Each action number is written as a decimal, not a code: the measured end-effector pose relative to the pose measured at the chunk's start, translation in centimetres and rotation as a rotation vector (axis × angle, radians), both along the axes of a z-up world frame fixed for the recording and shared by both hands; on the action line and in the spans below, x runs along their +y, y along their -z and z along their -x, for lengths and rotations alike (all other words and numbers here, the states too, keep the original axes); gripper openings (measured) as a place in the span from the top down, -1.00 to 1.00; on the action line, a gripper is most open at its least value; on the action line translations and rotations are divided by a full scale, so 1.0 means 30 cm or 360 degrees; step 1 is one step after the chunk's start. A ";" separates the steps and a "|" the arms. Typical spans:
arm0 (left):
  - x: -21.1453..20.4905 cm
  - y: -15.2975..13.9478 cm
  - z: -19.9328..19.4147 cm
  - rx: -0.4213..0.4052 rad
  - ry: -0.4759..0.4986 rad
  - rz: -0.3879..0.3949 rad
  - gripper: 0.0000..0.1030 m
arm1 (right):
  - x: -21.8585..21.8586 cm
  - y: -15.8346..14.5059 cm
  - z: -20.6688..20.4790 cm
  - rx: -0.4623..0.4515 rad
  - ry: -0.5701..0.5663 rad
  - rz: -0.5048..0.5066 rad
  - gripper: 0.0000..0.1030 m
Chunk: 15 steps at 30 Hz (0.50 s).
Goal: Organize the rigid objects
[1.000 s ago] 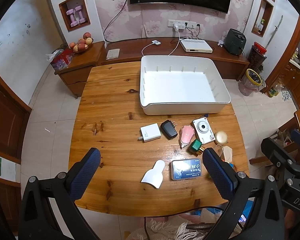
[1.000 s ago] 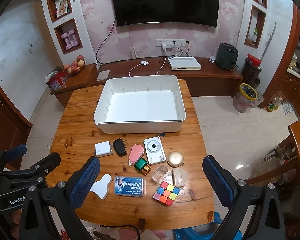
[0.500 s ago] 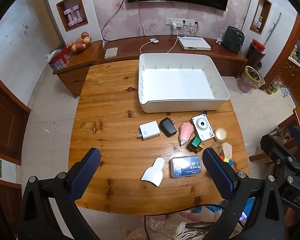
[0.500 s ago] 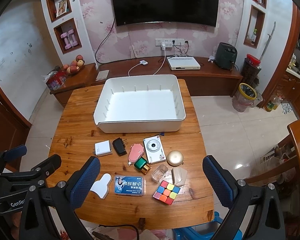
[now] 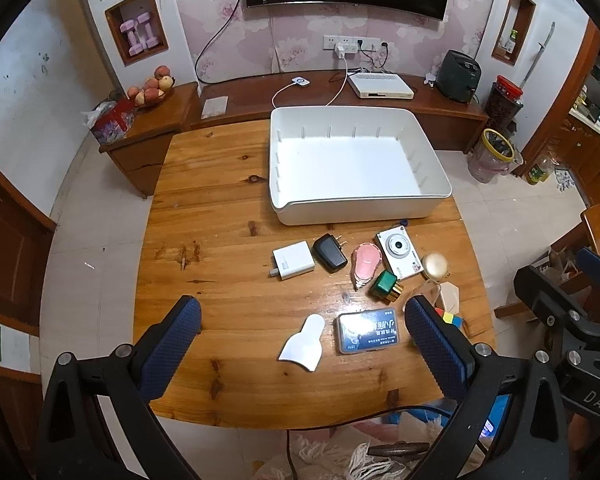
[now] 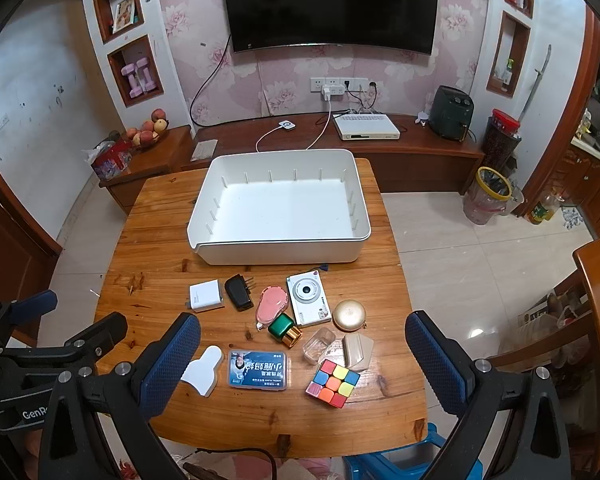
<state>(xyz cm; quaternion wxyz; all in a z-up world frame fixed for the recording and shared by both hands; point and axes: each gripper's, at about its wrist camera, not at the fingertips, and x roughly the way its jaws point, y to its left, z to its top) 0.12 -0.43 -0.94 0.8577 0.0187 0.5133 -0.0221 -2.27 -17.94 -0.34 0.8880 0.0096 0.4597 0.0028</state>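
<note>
An empty white bin (image 6: 278, 236) (image 5: 356, 208) stands at the far side of the wooden table (image 6: 152, 248). In front of it lie a white charger (image 6: 206, 296), a black plug adapter (image 6: 238, 292), a pink tape dispenser (image 6: 270, 306), a white camera (image 6: 308, 294), a green-gold box (image 6: 284, 330), a gold dome (image 6: 349, 314), a clear box (image 6: 319, 345), a beige piece (image 6: 358, 352), a colour cube (image 6: 333, 382), a blue case (image 6: 259, 369) and a white scraper (image 6: 202, 370). My left gripper (image 5: 302, 344) and right gripper (image 6: 302, 360) are open, empty, held high above the near edge.
A TV console with a set-top box (image 6: 366, 126) and a black appliance (image 6: 452, 112) runs behind the table. A side cabinet with fruit (image 6: 148, 128) is at the far left. A bin with a yellow rim (image 6: 490, 196) and a wooden chair (image 6: 596, 300) stand to the right.
Both grippers have risen and drawn back a little, so the table looks slightly smaller and farther. Nothing on the table has moved.
</note>
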 end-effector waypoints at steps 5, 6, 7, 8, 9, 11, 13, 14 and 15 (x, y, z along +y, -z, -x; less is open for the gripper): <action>-0.001 -0.006 0.000 0.0015 0.0004 0.0013 -0.97 | 0.000 0.001 0.001 0.0003 0.0001 0.0002 -0.99; 0.000 -0.008 -0.002 0.0017 0.0005 0.0013 -0.97 | 0.002 0.001 0.000 0.0002 -0.0001 0.0002 -0.99; 0.001 -0.010 -0.002 0.0020 0.0006 0.0014 -0.97 | 0.002 0.001 0.000 0.0002 -0.0002 0.0002 -0.99; 0.001 -0.011 -0.003 0.0023 0.0007 0.0013 -0.97 | 0.001 0.001 0.001 0.0002 -0.0002 0.0002 -0.99; -0.001 -0.012 -0.006 0.0026 0.0009 0.0010 -0.97 | 0.002 0.001 0.001 0.0002 -0.0002 0.0002 -0.99; -0.003 -0.010 -0.007 0.0035 0.0011 0.0002 -0.97 | 0.001 0.002 0.001 0.0003 0.0000 0.0001 -0.99; -0.004 -0.001 -0.010 0.0046 0.0017 -0.0013 -0.97 | 0.003 0.002 0.001 0.0004 -0.0001 0.0001 -0.99; -0.005 0.002 -0.010 0.0051 0.0021 -0.0018 -0.97 | 0.001 0.003 0.002 0.0005 -0.0001 0.0001 -0.99; -0.006 0.004 -0.011 0.0057 0.0022 -0.0022 -0.97 | 0.003 0.002 0.001 0.0003 -0.0002 0.0001 -0.99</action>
